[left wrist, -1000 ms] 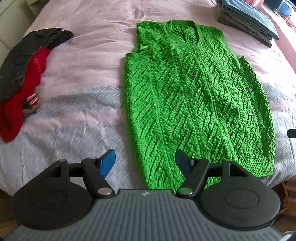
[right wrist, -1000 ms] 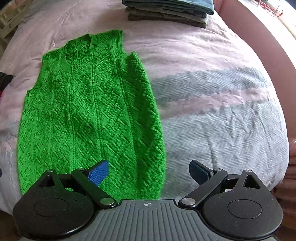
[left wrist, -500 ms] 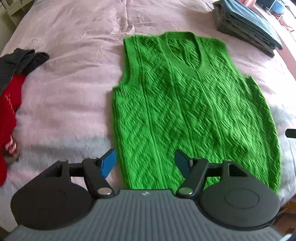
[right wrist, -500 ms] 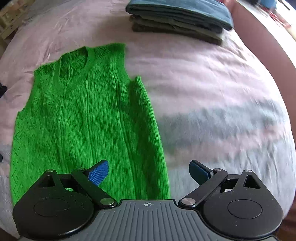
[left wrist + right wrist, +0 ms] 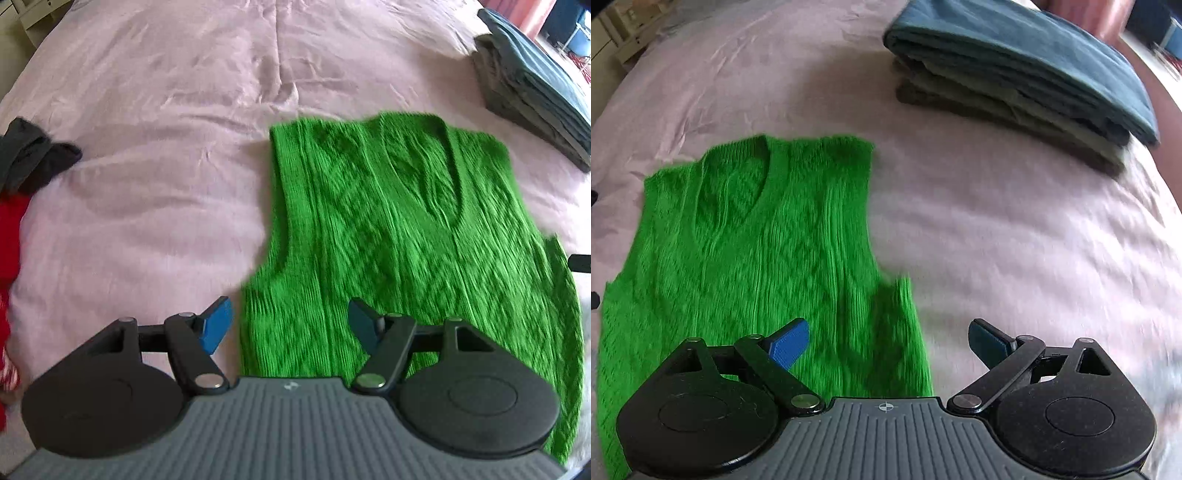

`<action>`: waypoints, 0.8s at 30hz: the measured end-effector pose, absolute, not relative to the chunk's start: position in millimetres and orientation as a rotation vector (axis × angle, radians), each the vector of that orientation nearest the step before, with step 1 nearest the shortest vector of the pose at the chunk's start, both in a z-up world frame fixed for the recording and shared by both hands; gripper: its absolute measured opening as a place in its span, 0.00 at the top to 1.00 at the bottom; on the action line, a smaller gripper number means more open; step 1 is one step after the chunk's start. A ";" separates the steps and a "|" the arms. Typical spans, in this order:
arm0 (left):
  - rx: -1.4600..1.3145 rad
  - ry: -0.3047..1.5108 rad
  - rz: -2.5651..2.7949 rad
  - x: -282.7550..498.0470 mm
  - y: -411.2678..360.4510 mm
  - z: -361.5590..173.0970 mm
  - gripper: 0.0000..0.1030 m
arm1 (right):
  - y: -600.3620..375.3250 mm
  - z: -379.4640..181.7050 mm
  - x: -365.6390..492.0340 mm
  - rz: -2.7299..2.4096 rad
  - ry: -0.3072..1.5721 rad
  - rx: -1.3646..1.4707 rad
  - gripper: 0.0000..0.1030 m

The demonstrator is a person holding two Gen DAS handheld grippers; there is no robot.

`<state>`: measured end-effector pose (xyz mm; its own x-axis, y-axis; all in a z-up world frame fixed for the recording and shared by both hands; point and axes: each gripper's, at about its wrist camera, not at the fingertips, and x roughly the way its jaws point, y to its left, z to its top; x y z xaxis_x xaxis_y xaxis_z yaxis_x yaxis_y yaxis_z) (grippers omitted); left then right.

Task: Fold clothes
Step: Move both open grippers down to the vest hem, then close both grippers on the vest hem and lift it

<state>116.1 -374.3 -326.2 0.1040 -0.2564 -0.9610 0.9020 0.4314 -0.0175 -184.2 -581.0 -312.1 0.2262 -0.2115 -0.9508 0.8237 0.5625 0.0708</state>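
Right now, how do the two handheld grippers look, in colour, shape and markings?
Both look alike. The left gripper and right gripper each have a ribbed grey body, two round black discs, black link arms with silver pivots, and blue finger pads. Each body has a small white mark at its centre.

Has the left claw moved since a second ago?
Yes. The left claw has advanced up the green vest from its hem toward the armhole.

No words, brands or numbers can be read anywhere. The only signs are two small moulded marks: a pale emblem at 12 o'clock on the left hand-held gripper's ribbed grey body, and a crosshair circle likewise placed on the right hand-held gripper.
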 end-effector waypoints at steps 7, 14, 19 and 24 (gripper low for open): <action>0.691 1.060 -1.058 150.3 -426.5 -350.6 0.36 | -648.4 -338.1 -156.2 -0.704 1.011 0.621 0.07; 0.586 1.004 -1.204 190.9 -458.2 -362.3 0.38 | -697.4 -363.6 -146.7 -0.614 0.891 0.661 0.22; 0.442 1.079 -1.268 217.8 -463.3 -383.6 0.41 | -706.8 -383.3 -145.5 -0.522 0.821 0.705 0.39; 0.342 1.150 -1.336 231.2 -459.5 -415.2 0.53 | -711.1 -403.3 -141.3 -0.490 0.738 0.737 0.67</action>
<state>231.2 -459.5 -415.2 -0.1785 -0.5764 -0.7974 0.8744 0.2787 -0.3972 -141.3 -711.1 -403.3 0.6488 -0.1452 -0.7469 0.6319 0.6496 0.4227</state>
